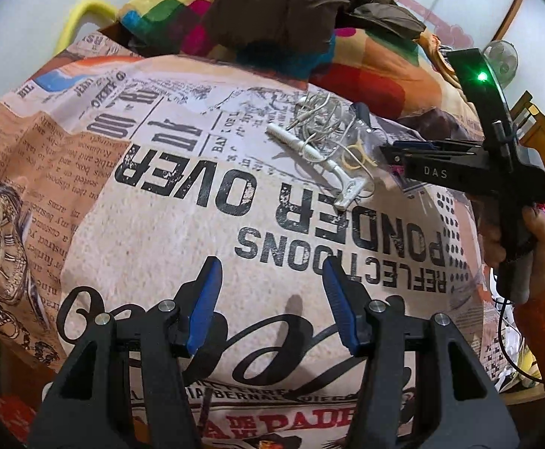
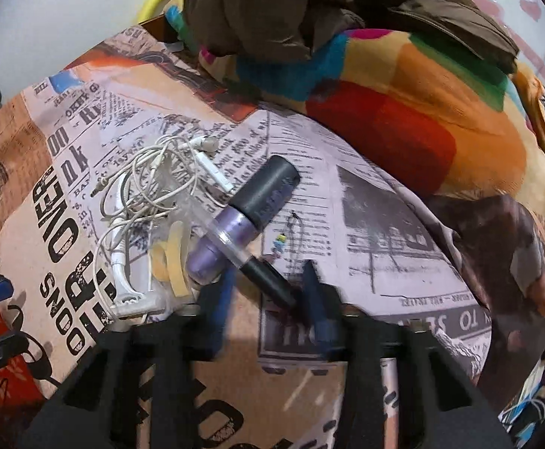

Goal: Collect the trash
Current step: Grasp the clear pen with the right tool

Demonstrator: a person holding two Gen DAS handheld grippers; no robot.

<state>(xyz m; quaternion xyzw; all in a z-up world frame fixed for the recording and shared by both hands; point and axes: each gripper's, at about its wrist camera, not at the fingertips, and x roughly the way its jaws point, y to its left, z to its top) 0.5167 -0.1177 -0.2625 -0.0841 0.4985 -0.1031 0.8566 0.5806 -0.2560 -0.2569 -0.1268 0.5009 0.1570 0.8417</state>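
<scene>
On the left, the left gripper (image 1: 270, 301) with blue-padded black fingers hangs wide open over the newspaper-print bedspread (image 1: 160, 239), holding nothing and well short of the clutter. Further right and farther off lies the trash pile: a tangle of white earphone cable (image 2: 149, 183), a flat white plastic piece (image 2: 122, 280) at its near edge, cream rubber bands (image 2: 173, 258) just beside it, then a purple nail-polish bottle with a dark grey cap (image 2: 242, 220), with a clear-barrelled pen with a black tip (image 2: 257, 267) lying across it. The right gripper (image 2: 268, 292) sits at the pen's near end, its fingers open on either side of the black tip; motion blur makes it hard to say whether they touch it, but they have not closed.

Judging from this, closing on the tip alone could pivot the pen and roll the bottle off across the soft cloth. The cable loops lie against both, so a lift might drag the earphones along or spill the bands.

The spread is soft and rumpled, giving little firm backing for a pinch. Beyond it, far and right, is a patchwork blanket of bright colours (image 1: 377, 75) under a brown padded jacket (image 1: 283, 3); a yellow tube (image 1: 81, 11) shows far left, and a small fan (image 1: 502, 61) and a wooden-framed panel (image 1: 511, 3) far right against a pale wall.
</scene>
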